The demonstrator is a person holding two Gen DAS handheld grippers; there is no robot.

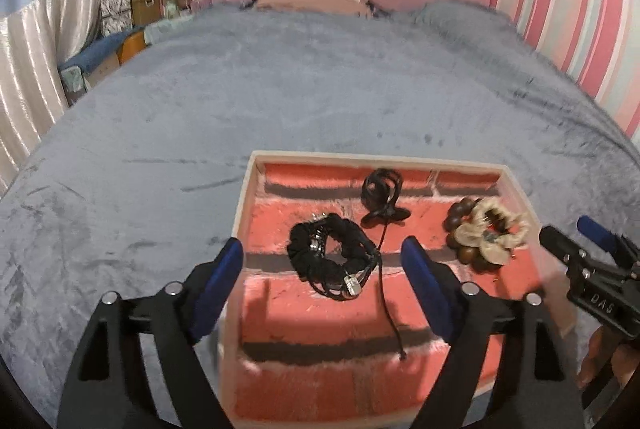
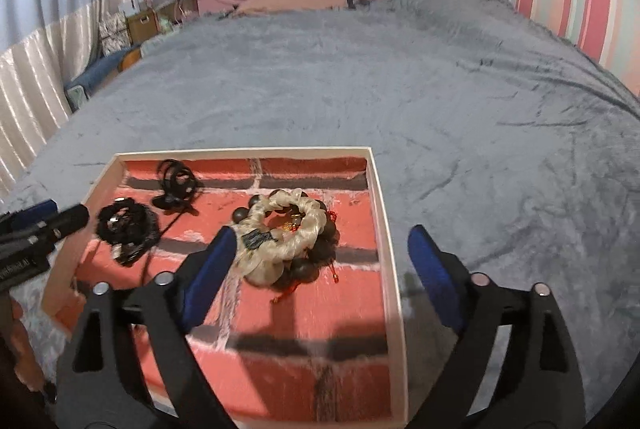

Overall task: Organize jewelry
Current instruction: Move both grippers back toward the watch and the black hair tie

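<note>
In the left wrist view, the left gripper [image 1: 322,271] tilts down over a shallow tray [image 1: 374,156] lying on a bed [image 1: 280,89] covered in grey plush. Its jaws are released and spread wide, gripping nothing. The tray has pale card walls and a fuzzy floor printed as red brick. A black scrunchie [image 1: 334,261], ruffled cloth with a small silver charm, lies on the tray floor between the blue pads, untouched. A coiled black cord [image 1: 382,197] lies at 12 o'clock from it, one strand trailing toward 6 o'clock. At 3 o'clock a cream scrunchie [image 1: 496,229] rests on a ring of round brown wooden beads [image 1: 460,229]. The right gripper [image 1: 580,241] enters from the right edge.

In the right wrist view, the right gripper [image 2: 320,267] also tilts down, jaws released and wide, empty. The satiny cream scrunchie [image 2: 280,229] and beads [image 2: 308,265] lie just beyond its left pad, at about 11 o'clock from the gap. The tray's right wall [image 2: 386,229] runs between the pads. The black scrunchie [image 2: 126,229] lies at 9 o'clock, near the left gripper [image 2: 60,219].
</note>
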